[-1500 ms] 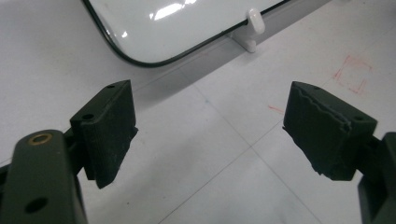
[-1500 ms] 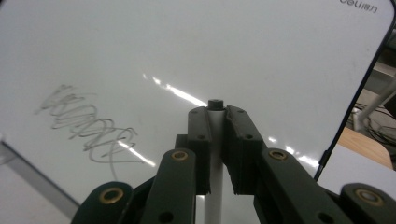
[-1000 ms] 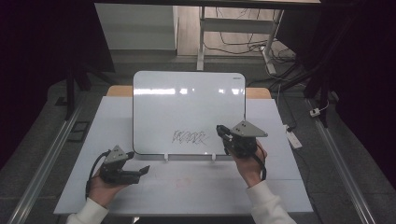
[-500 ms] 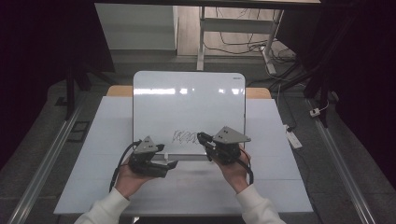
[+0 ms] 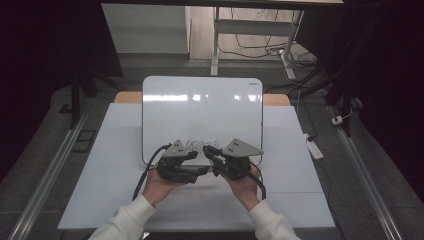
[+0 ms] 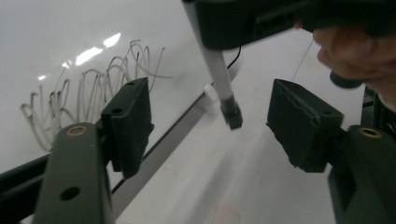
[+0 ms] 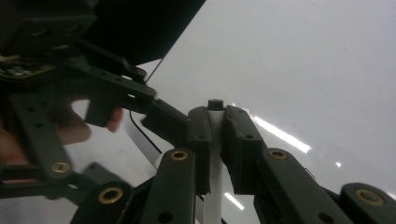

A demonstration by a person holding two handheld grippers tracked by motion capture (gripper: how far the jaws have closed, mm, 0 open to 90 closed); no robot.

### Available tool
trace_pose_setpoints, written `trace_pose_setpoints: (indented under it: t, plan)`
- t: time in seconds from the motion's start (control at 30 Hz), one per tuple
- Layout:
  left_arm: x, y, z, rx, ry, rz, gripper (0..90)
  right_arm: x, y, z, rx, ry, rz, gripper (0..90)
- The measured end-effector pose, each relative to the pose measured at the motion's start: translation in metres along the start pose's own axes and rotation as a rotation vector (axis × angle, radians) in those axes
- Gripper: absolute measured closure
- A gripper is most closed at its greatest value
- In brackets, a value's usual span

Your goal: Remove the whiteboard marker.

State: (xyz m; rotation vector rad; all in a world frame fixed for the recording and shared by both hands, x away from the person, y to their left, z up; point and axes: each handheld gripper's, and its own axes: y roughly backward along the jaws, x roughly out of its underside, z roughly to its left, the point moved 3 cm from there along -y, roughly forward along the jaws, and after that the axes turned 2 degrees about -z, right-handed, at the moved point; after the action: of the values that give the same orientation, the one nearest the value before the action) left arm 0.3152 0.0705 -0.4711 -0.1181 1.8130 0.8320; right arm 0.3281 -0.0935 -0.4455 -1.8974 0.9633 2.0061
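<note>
Right gripper (image 7: 215, 122) clamps a slim white marker pen with a dark tip (image 6: 219, 77); left gripper (image 6: 208, 123) jaws, parted and just closing, flank that tip without touching it. Both sit at the near edge of the white rectangular whiteboard (image 5: 202, 107), beside its grey scribble (image 6: 88, 91); bare white tabletop (image 5: 115, 150) lies free on either side. Since a second ago the left gripper came in from the table's left, and the right shifted slightly left. Pen's rear end is hidden behind the jaws.

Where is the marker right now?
The marker is clamped in the right gripper, over the whiteboard's near edge, its tip between the left gripper's open jaws.
</note>
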Motion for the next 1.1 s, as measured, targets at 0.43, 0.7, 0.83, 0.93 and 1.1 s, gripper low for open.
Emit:
trace_pose_setpoints:
  t: [0.43,0.7,0.83,0.93,1.1]
  plan:
    - [-0.006,-0.005,0.002,0.023,0.0,-0.037,74.3,-0.002,0.001,0.007,-0.04,-0.029,-0.032,80.1]
    - [-0.006,0.002,0.008,0.014,0.002,-0.036,80.9,-0.007,0.003,0.007,-0.088,-0.038,-0.051,67.1]
    - [-0.006,0.01,0.014,0.005,0.005,-0.042,81.0,-0.012,0.014,0.0,-0.102,-0.026,-0.059,59.8]
    - [-0.007,0.016,0.018,0.014,0.005,-0.04,81.0,-0.009,0.02,-0.011,-0.113,-0.03,0.007,53.4]
    - [-0.009,0.019,0.016,0.088,-0.032,-0.019,81.0,0.003,0.016,-0.014,-0.176,0.009,0.13,50.2]
